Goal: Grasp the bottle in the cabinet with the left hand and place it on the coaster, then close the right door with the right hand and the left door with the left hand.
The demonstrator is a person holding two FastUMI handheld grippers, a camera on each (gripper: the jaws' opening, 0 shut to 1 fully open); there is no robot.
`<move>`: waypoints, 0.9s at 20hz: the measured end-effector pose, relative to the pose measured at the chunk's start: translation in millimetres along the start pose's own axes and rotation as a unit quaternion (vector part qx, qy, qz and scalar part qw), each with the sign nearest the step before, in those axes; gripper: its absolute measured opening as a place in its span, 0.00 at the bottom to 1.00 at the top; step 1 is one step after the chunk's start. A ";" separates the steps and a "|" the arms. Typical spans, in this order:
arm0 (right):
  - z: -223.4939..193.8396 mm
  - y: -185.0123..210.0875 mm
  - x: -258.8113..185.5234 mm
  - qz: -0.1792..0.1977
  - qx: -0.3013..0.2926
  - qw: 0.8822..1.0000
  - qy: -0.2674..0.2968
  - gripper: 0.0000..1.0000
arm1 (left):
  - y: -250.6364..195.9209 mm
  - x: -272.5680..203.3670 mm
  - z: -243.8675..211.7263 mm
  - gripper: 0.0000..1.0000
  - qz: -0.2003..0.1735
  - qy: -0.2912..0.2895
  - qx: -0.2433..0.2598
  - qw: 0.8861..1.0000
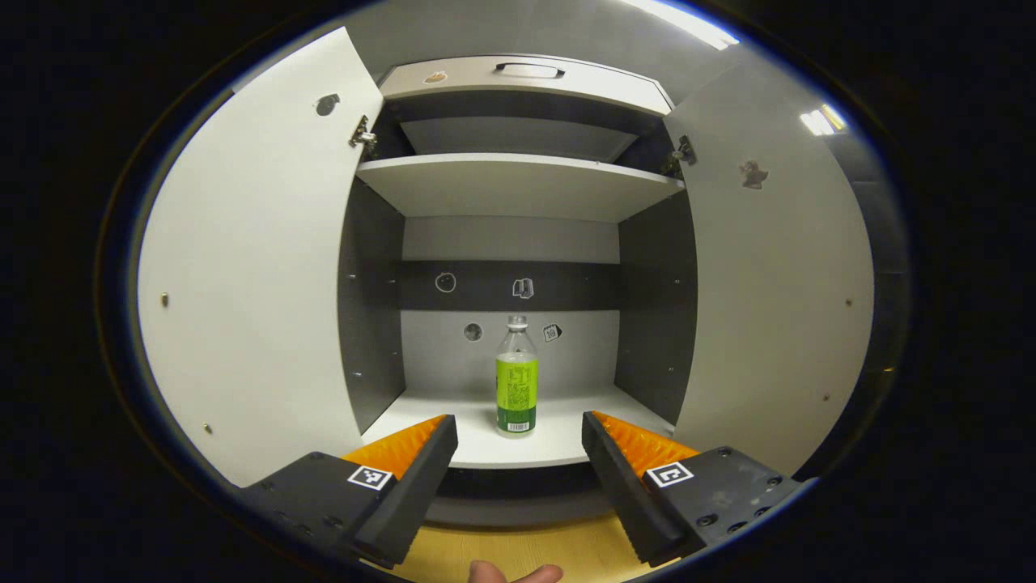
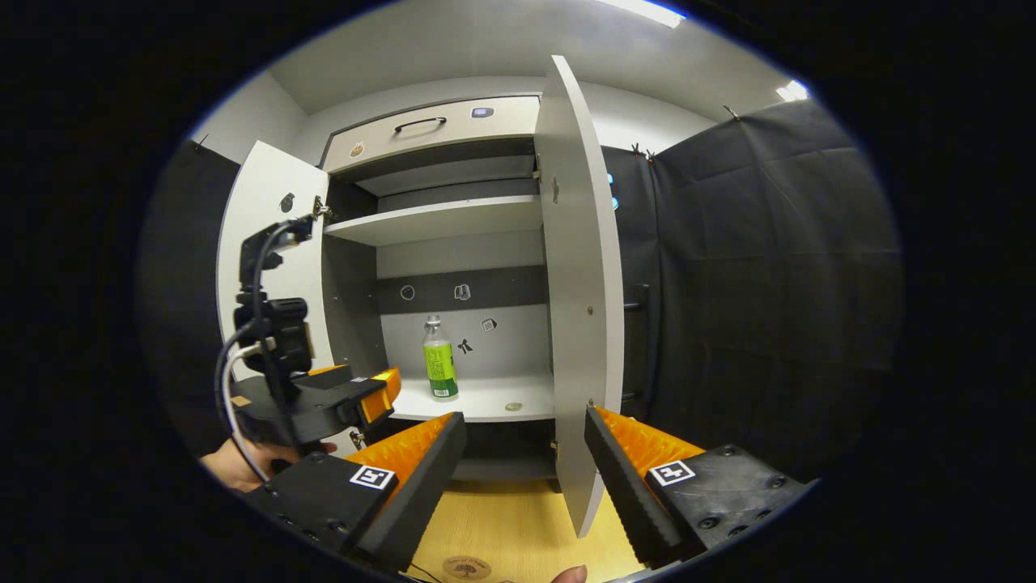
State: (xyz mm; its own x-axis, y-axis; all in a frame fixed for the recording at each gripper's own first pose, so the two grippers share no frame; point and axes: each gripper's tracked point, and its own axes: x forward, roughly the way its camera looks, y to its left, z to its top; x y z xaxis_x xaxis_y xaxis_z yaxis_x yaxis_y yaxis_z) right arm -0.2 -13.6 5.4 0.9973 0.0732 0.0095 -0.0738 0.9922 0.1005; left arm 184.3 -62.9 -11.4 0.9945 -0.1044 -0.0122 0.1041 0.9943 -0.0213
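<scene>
Left gripper view: the left gripper (image 1: pixel 519 441) is wide open and empty, lined up dead centre on the bottle (image 1: pixel 516 377). The bottle stands upright on the bottom shelf (image 1: pixel 566 441) of the cabinet (image 1: pixel 518 81), roughly in the middle, a bit back from the front edge. My read is the fingers are spread that far so they can slide past either side of the bottle without knocking it, and it's aimed low at the label, which looks like the easiest place to clamp. Both doors are swung out, the left door (image 1: pixel 251 267) and the right door (image 1: pixel 769 283), so the path in is clear. There's a gap between the fingertips and the bottle, nothing touching yet.

Right gripper view: the right gripper (image 2: pixel 524 449) is also wide open with nothing in it, hanging back off to the side. The right door (image 2: pixel 579 308) shows nearly edge-on just beyond its fingers, so I'd guess it's parked there ready to push that door shut later. From here the left gripper (image 2: pixel 368 397), with a hand under it, sits in front of the shelf, and the bottle (image 2: pixel 439 360) is farther in. A round disc on the wooden surface at the bottom is probably the coaster (image 2: pixel 467 568), well in front of the cabinet, but it's partly cut off.
</scene>
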 end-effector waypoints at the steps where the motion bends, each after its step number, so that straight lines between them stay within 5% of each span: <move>1: -2.1 -2.8 2.0 -0.001 -0.006 1.000 -0.001 0.98 | -1.8 16.4 -0.4 0.98 -0.001 0.000 0.005 1.000; 10: -14.4 2.6 13.0 0.030 -0.001 1.000 0.006 0.98 | 5.6 152.7 -27.9 0.98 0.035 0.022 0.011 0.999; 18: -16.0 -17.6 33.2 0.014 -0.004 1.000 0.006 0.99 | 18.7 217.1 -25.5 0.98 0.056 0.013 0.019 0.998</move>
State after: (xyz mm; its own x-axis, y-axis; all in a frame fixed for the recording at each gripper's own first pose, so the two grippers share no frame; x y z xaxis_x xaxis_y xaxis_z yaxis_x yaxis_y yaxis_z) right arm 34.2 -26.9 -12.0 0.9947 0.1027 -0.0006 -0.1022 0.9905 0.0922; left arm 401.8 -67.4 -40.0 0.9993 0.0067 -0.0380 -0.0059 0.9998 0.0192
